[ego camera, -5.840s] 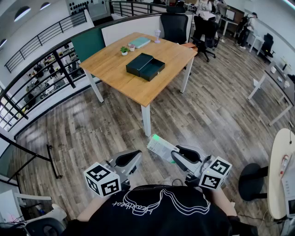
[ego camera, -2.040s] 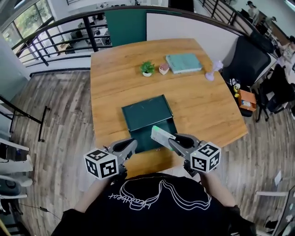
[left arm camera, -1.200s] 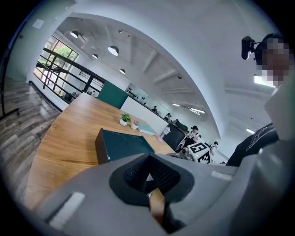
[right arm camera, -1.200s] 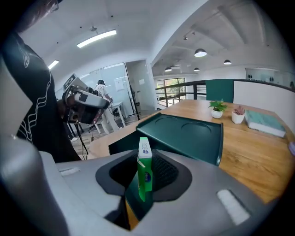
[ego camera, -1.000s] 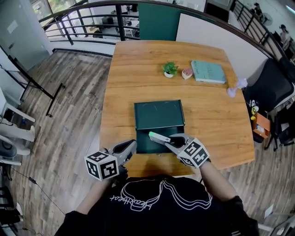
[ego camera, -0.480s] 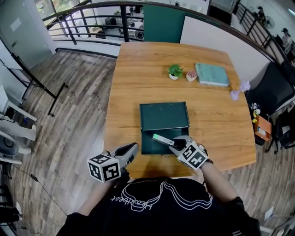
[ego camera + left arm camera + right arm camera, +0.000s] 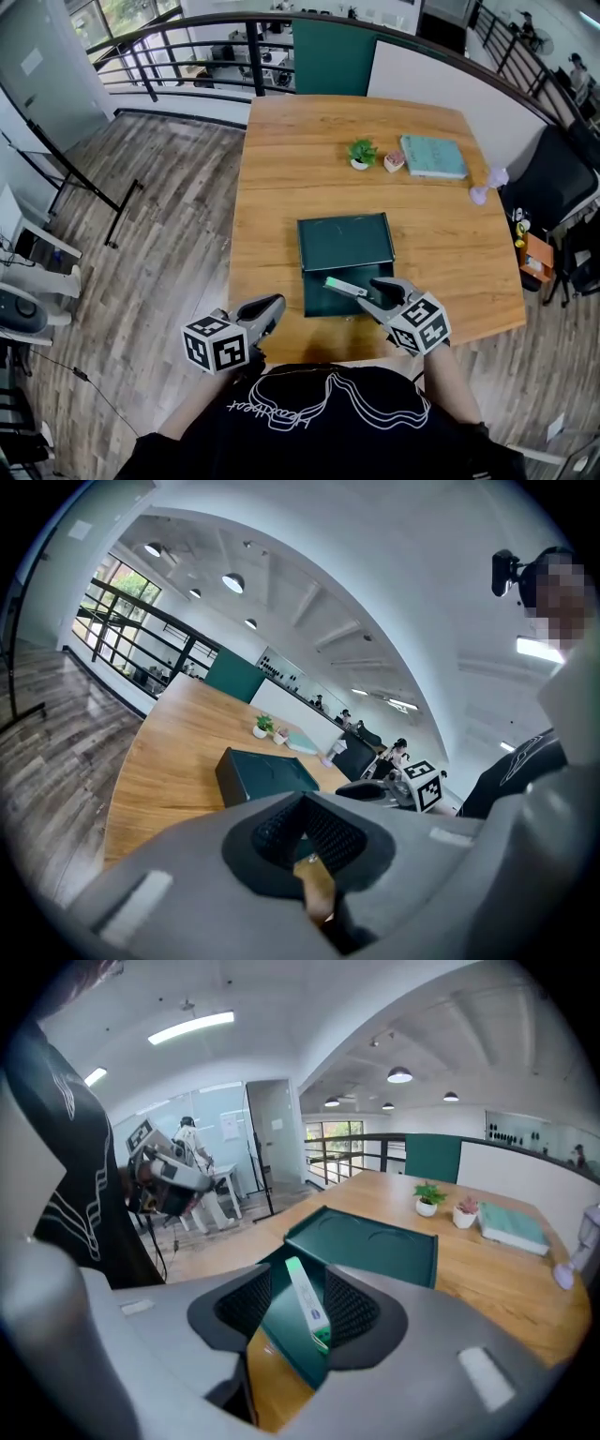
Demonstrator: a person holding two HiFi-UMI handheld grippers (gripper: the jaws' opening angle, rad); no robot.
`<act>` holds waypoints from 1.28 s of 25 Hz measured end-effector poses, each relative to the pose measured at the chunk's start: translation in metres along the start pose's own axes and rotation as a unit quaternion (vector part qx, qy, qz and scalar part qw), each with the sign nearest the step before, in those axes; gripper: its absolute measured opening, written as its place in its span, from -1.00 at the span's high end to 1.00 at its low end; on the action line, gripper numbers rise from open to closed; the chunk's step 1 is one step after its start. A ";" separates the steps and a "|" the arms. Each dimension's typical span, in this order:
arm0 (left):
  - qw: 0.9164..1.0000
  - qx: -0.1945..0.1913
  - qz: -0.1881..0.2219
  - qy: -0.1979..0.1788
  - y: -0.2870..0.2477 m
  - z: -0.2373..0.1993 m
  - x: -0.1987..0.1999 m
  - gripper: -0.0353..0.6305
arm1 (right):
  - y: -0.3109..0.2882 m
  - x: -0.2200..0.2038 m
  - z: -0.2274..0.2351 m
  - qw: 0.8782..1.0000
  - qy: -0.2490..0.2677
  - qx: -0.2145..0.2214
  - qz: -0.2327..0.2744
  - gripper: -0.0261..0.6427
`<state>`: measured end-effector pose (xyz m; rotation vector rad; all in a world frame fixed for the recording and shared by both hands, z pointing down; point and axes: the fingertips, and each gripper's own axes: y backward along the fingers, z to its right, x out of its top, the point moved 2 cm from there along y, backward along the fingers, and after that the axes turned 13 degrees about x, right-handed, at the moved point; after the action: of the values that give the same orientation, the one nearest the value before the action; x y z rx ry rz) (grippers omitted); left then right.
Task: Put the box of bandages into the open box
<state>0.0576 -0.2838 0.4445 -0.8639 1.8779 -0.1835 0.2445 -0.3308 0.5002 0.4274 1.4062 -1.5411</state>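
A dark green open box (image 7: 343, 242) lies on the wooden table (image 7: 272, 187), its lid folded back and its tray (image 7: 319, 298) nearest to me. My right gripper (image 7: 367, 292) is shut on the box of bandages (image 7: 344, 287), a thin white box with a green end, and holds it edge-up just above the tray. The right gripper view shows the box of bandages (image 7: 306, 1303) pinched between the pads, with the green open box (image 7: 367, 1241) beyond it. My left gripper (image 7: 267, 307) hangs at the table's near edge, left of the box, shut with nothing in it (image 7: 303, 841).
At the table's far side stand a small potted plant (image 7: 361, 152), a tiny pink pot (image 7: 394, 162), a teal book (image 7: 433, 156) and a pale purple ornament (image 7: 487, 182). A black railing (image 7: 187, 42) runs behind the table. Office chairs (image 7: 562, 178) stand to the right.
I have walked up to the table. Over the last second my right gripper has carried the box of bandages down over the open box's tray. The left gripper has hardly moved.
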 end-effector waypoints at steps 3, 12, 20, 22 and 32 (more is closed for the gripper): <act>1.000 -0.010 -0.001 -0.009 0.005 0.001 0.006 0.89 | 0.004 0.040 -0.033 0.995 -0.016 0.045 0.089 0.45; 0.998 -0.043 0.014 -0.035 0.026 0.017 0.012 0.89 | 0.034 0.091 -0.085 0.968 -0.053 0.041 0.240 0.90; 0.996 -0.070 0.014 -0.060 0.050 0.036 0.005 0.89 | 0.027 0.098 -0.135 0.950 -0.065 0.109 0.284 0.89; 0.995 -0.064 0.014 -0.074 0.056 0.038 0.004 0.89 | 0.026 0.099 -0.144 0.951 -0.058 0.113 0.283 0.89; 0.994 -0.065 0.015 -0.089 0.075 0.044 0.000 0.89 | 0.024 0.091 -0.166 0.949 -0.064 0.122 0.283 0.88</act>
<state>0.0585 -0.2181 0.3870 -0.9091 1.7490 0.0344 0.1656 -0.2154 0.3702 0.7906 0.8845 -1.2363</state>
